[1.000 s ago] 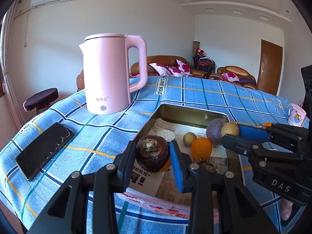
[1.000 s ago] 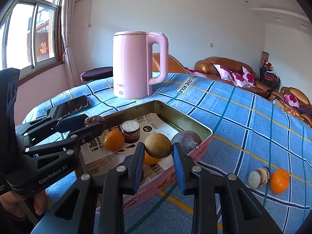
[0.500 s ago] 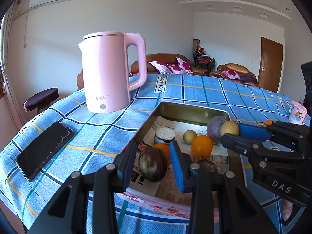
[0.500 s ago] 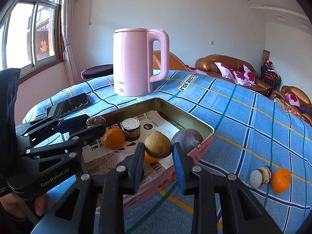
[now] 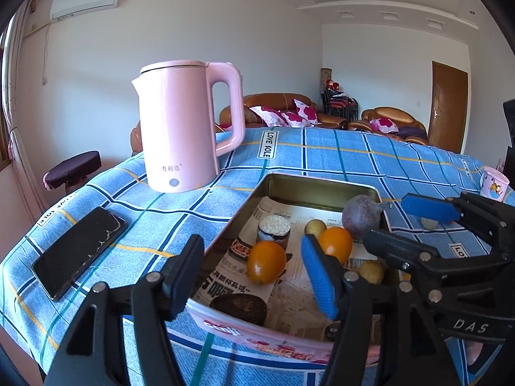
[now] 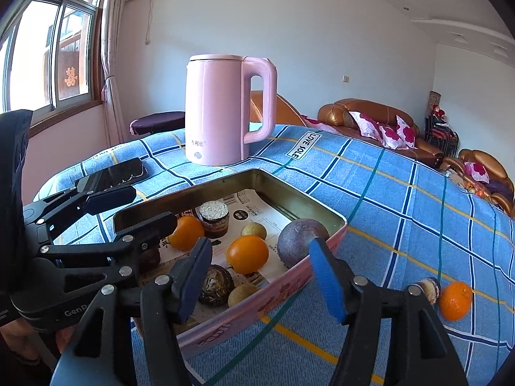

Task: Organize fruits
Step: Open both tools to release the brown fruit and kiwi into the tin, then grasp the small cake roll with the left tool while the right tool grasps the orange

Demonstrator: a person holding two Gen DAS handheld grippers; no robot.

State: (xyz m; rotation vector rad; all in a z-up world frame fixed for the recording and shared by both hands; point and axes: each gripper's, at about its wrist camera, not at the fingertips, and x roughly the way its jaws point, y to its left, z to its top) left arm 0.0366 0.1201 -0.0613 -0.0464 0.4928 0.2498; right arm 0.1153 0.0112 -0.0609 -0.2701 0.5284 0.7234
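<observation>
Over the tin: left gripper (image 5: 252, 276) and right gripper (image 6: 260, 276) are hovering with jaws apart, holding nothing.
Tin (image 6: 322, 257): is holding oranges, a purple fruit (image 6: 302, 243), other fruit.
Cloth: orange (image 6: 454, 300) is lying outside, right.
Handling: probably light, firm, rolling; pinching across its middle seems safest.

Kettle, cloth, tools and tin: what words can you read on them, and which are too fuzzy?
"LOVE SOLE": white label on the blue tablecloth.
"DAS": side of the right tool, seen from the left wrist.
"GenR", cut off: side of the left tool, seen from the right wrist.
Pink kettle: small Chinese characters, too small to read surely.
Newspaper in the tin: Chinese print, too blurred.
Tin's pink side: lettering too blurred.
</observation>
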